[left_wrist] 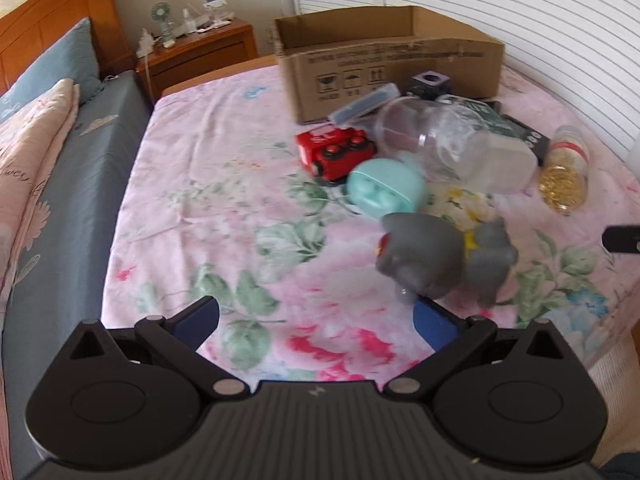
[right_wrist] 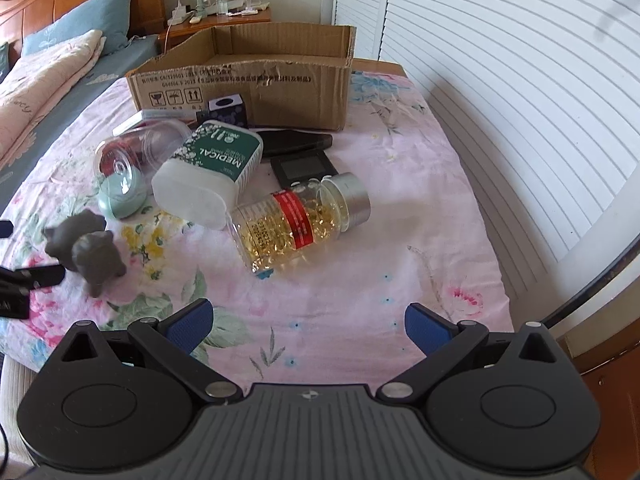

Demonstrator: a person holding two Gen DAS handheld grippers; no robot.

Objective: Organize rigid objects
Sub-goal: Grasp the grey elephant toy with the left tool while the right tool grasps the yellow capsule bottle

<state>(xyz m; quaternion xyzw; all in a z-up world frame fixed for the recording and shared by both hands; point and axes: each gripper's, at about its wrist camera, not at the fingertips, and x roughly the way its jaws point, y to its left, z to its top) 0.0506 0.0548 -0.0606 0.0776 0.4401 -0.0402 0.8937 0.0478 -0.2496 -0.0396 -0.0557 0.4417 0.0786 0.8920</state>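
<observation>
On the bed's floral sheet (left_wrist: 240, 184), just ahead of your wide-spread, empty left gripper (left_wrist: 316, 320), stands the grey toy (left_wrist: 444, 260); probably light and rubbery, so pinch its body. Your right gripper (right_wrist: 308, 320) is released too.

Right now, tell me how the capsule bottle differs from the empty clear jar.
The capsule bottle is filled with golden capsules; the clear jar looks empty. The capsule bottle wears a silver cap and a red label band; the clear jar shows no label, and no lid is visible on it. The capsule bottle lies apart at the pile's edge; the clear jar is crowded among other items. Both are transparent and lie on their sides.
</observation>
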